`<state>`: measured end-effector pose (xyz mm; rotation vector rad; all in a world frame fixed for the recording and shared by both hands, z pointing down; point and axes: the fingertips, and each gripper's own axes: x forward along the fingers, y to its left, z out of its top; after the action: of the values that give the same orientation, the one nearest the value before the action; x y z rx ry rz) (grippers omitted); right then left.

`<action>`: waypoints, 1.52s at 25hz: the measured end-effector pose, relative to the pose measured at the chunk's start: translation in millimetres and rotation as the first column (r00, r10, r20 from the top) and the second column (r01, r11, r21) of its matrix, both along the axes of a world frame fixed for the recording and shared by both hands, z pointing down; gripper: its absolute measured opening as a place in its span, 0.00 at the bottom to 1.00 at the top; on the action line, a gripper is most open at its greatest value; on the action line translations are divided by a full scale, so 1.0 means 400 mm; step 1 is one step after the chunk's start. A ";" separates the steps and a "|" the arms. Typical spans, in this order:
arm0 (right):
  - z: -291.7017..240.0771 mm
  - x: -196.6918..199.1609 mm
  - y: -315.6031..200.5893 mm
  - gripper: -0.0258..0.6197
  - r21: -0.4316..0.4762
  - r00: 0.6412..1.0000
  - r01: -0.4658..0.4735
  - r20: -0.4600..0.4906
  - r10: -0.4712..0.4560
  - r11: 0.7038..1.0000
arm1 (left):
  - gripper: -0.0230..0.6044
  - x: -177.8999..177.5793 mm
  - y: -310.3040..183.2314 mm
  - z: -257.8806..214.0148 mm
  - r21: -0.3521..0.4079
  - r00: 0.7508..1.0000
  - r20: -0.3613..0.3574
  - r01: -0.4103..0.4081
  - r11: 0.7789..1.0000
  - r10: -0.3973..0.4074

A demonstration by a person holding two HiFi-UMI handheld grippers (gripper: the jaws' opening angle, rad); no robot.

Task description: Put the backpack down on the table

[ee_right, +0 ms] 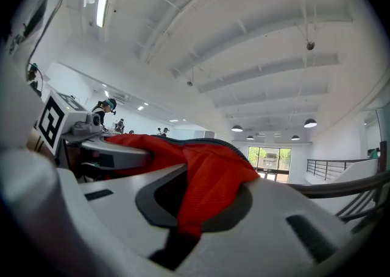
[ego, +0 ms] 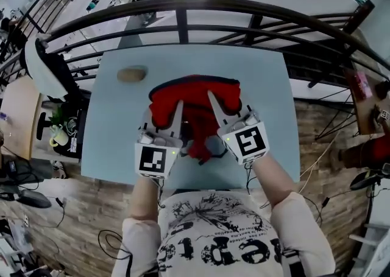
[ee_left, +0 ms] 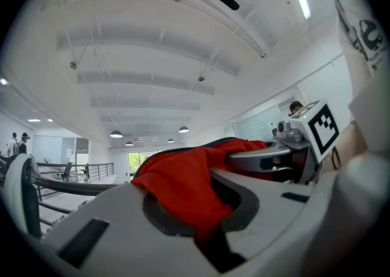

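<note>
Red backpack [ego: 194, 106]: hangs between our two grippers over the middle of the pale blue table [ego: 262, 81]. We cannot tell from the head view whether its underside is touching the top yet.

Cloth is a woven, mesh-like red fabric with a dark edge along the top. It bunches and folds where it is pinched. We judge it soft and limp, probably light and near empty, and not fragile. It should slump and spread once set down instead of standing. A dark loop or strap dangles on the near side and may catch on the table edge.

Left gripper [ego: 178, 106]: jaws clenched on a fold of the red cloth, which fills the gap in the left gripper view.

Right gripper [ego: 213, 98]: likewise clamped on a fold, just beside the left one. Both point level.

Hold: two pinches on the upper fabric, one on each side, look adequate. A grip nearer the stiffer dark edge would slip less, we think.

Surroundings: a tan rounded lump [ego: 131, 75] lies on the table's far left, well apart from the bag. A dark curved railing [ego: 183, 7] runs beyond the far edge.
</note>
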<state>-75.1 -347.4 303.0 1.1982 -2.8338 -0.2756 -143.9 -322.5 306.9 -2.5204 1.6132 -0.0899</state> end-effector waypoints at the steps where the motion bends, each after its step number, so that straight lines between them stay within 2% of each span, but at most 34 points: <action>1: 0.001 -0.008 -0.028 0.08 0.003 1.000 -0.010 -0.005 0.010 1.000 | 0.08 -0.009 -0.030 0.001 0.007 1.000 -0.001 -0.012 1.000 0.012; 3: 0.004 -0.024 -0.083 0.08 0.019 0.999 -0.029 -0.015 0.029 0.999 | 0.08 -0.029 -0.089 0.006 0.022 0.999 -0.003 -0.034 0.999 0.034; 7: 0.017 -0.048 -0.187 0.08 0.027 0.997 -0.076 -0.021 0.076 0.997 | 0.08 -0.054 -0.195 0.022 -0.022 0.997 0.004 -0.079 0.997 0.079; 11: 0.045 -0.067 -0.279 0.08 0.013 0.994 -0.110 -0.023 0.110 0.994 | 0.08 -0.078 -0.292 0.043 -0.005 0.994 0.003 -0.105 0.994 0.105; 13: 0.069 -0.080 -0.315 0.08 0.002 0.992 -0.123 -0.030 0.123 0.992 | 0.08 -0.092 -0.329 0.066 -0.027 0.993 -0.005 -0.116 0.993 0.116; 18: 0.117 -0.115 -0.365 0.08 -0.003 0.986 -0.154 -0.057 0.154 0.988 | 0.08 -0.126 -0.386 0.121 -0.017 0.990 -0.022 -0.137 0.990 0.136; 21: 0.135 -0.123 -0.365 0.08 -0.028 0.985 -0.163 -0.053 0.162 0.986 | 0.08 -0.132 -0.389 0.140 -0.013 0.989 -0.029 -0.148 0.989 0.147; 27: 0.202 -0.104 -0.333 0.08 -0.083 0.981 -0.191 -0.061 0.186 0.978 | 0.08 -0.114 -0.355 0.202 -0.085 0.982 -0.033 -0.190 0.978 0.188; 30: 0.227 -0.098 -0.308 0.08 -0.106 0.981 -0.191 -0.061 0.185 0.976 | 0.08 -0.108 -0.331 0.229 -0.104 0.982 -0.059 -0.183 0.978 0.178; 34: 0.266 -0.086 -0.259 0.08 -0.142 0.981 -0.193 -0.061 0.186 0.971 | 0.08 -0.094 -0.277 0.264 -0.176 0.986 -0.067 -0.161 0.971 0.151; 38: 0.320 -0.067 -0.200 0.08 -0.159 0.979 -0.200 -0.060 0.193 0.967 | 0.08 -0.083 -0.219 0.309 -0.166 0.989 -0.061 -0.146 0.975 0.137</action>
<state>-101.7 -427.4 431.2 1.4039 -2.6139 -0.0564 -177.1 -410.2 430.4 -2.7789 1.4958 -0.1568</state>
